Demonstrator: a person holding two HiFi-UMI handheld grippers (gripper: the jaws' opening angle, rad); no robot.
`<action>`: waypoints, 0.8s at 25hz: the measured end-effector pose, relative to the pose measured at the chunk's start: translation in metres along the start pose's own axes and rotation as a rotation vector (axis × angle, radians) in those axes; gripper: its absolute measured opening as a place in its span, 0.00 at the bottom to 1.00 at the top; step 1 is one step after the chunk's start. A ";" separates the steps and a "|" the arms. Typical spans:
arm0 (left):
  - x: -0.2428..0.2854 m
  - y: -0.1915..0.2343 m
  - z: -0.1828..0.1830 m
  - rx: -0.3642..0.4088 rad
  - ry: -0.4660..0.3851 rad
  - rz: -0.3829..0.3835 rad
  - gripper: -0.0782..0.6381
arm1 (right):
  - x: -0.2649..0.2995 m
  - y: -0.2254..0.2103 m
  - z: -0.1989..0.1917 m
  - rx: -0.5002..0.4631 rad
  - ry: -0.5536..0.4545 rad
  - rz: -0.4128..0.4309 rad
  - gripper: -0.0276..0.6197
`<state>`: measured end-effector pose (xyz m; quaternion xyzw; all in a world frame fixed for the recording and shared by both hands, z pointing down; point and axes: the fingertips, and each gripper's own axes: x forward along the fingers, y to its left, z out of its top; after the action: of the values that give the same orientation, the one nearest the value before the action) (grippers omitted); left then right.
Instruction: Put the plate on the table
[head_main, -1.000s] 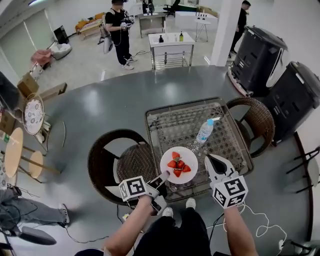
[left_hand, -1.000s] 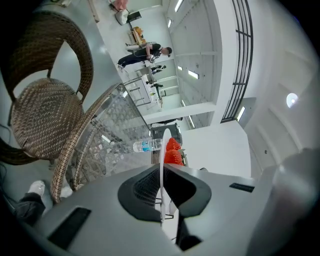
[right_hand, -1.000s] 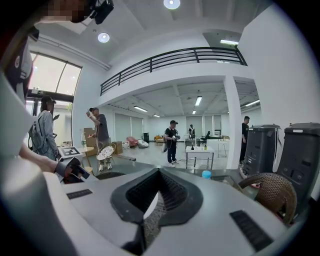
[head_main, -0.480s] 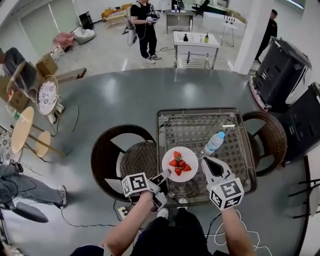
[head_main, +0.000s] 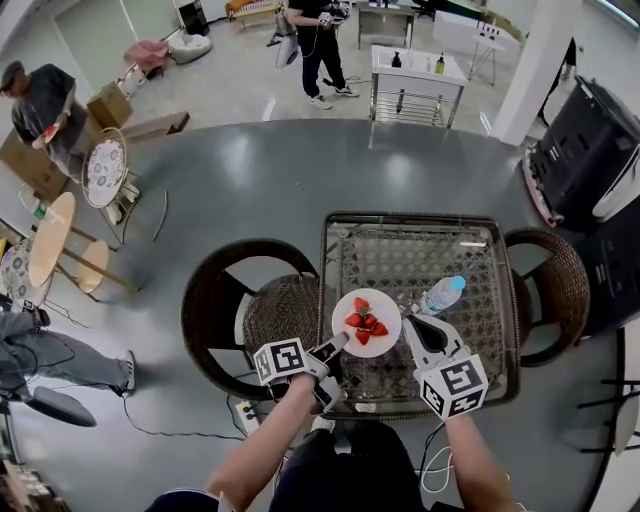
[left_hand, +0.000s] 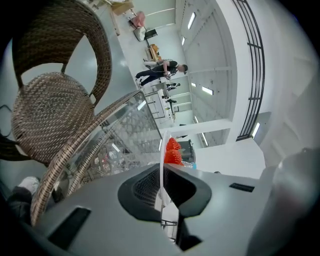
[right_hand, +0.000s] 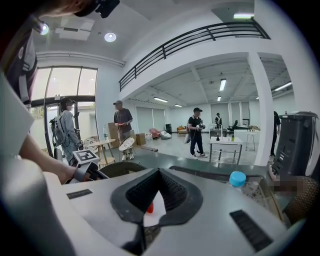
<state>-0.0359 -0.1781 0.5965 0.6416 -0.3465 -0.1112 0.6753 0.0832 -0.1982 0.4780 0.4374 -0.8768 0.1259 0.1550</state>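
Note:
A white plate (head_main: 352, 302) with strawberries (head_main: 365, 324) is over the near left part of the glass-topped wicker table (head_main: 400, 258). Whether it touches the glass I cannot tell. My left gripper (head_main: 338, 343) is turned on its side and shut on the plate's near left rim. In the left gripper view (left_hand: 161, 175) the plate (left_hand: 161, 150) runs edge-on between the pads, with the strawberries (left_hand: 172, 152) beyond. My right gripper (head_main: 410, 322) is shut and holds nothing, its tip right by the plate's right rim. Through its pads (right_hand: 156, 197) a bit of plate (right_hand: 158, 202) shows.
A water bottle (head_main: 441, 295) lies on the table just beyond my right gripper; its blue cap (right_hand: 237, 178) shows in the right gripper view. Brown wicker chairs stand left (head_main: 215, 300) and right (head_main: 555, 280) of the table. Several people stand farther off in the room.
The head view has swung, so the table sits more centred. The plate stays in my left gripper. My right gripper's tip has come closer to the plate's right rim.

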 end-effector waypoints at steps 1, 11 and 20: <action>0.004 0.005 0.002 -0.004 -0.001 0.005 0.13 | 0.002 -0.002 -0.003 0.004 0.007 0.000 0.05; 0.045 0.056 0.024 -0.029 0.009 0.070 0.13 | 0.021 -0.022 -0.036 0.051 0.072 -0.029 0.05; 0.073 0.078 0.030 -0.039 0.025 0.125 0.13 | 0.028 -0.036 -0.058 0.078 0.112 -0.053 0.05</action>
<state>-0.0236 -0.2339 0.6915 0.6065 -0.3754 -0.0676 0.6976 0.1052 -0.2187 0.5456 0.4584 -0.8494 0.1800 0.1897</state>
